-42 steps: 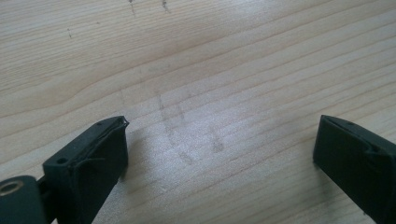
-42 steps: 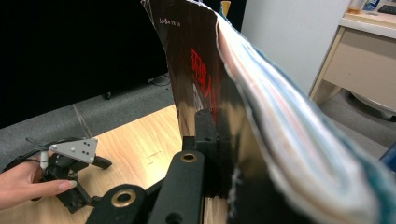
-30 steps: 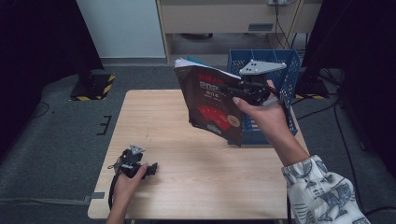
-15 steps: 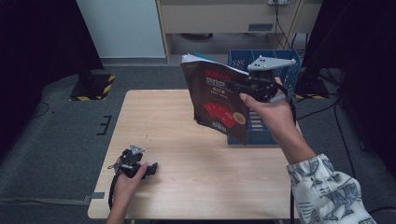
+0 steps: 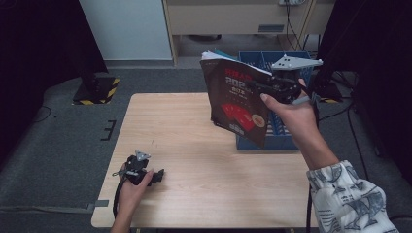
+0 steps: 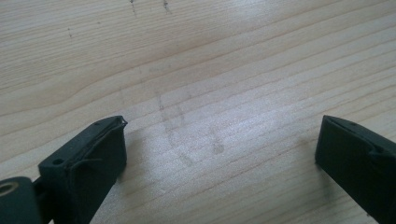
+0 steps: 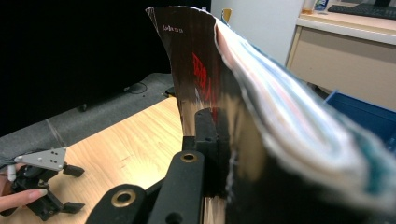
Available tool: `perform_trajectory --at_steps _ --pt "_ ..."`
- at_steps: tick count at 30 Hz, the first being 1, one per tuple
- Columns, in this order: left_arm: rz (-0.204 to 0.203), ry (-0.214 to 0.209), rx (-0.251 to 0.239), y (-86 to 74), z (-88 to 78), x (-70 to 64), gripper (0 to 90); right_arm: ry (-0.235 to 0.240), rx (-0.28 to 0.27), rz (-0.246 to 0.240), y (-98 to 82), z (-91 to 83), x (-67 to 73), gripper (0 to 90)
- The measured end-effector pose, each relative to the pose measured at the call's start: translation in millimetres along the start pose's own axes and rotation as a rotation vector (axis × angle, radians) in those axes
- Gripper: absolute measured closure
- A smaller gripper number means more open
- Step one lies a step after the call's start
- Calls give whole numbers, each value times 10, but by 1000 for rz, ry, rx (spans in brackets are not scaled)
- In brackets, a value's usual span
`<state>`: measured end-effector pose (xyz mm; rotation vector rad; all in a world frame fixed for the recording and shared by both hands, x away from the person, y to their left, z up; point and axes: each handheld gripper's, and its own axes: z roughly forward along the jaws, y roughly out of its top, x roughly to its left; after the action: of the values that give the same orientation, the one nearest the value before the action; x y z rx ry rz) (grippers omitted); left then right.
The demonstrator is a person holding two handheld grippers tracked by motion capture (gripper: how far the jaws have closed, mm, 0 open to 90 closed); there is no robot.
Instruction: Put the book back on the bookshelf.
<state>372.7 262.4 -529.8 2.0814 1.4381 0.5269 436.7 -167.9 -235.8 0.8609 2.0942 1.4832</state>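
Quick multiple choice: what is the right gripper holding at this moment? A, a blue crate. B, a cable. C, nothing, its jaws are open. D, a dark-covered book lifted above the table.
D: the right gripper is clamped on the dark book, which hangs upright in the air over the table's far right edge, in front of the blue crate.

The dark cover of the book (image 5: 238, 104) carries large red characters too blurred to read; beneath them stand red digits beginning "202"; small pale lettering near its top corner in the right gripper view stays illegible.
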Motion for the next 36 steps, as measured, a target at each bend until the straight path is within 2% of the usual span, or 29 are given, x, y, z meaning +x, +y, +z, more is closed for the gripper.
perform_trajectory --at_steps 13,36 --pt "0 0 -1 -2 0 0 13 -34 -13 22 -36 -160 -168 871" --pt "-4 0 -4 -3 4 -3 11 -88 -2 53 -169 -397 -391 871"
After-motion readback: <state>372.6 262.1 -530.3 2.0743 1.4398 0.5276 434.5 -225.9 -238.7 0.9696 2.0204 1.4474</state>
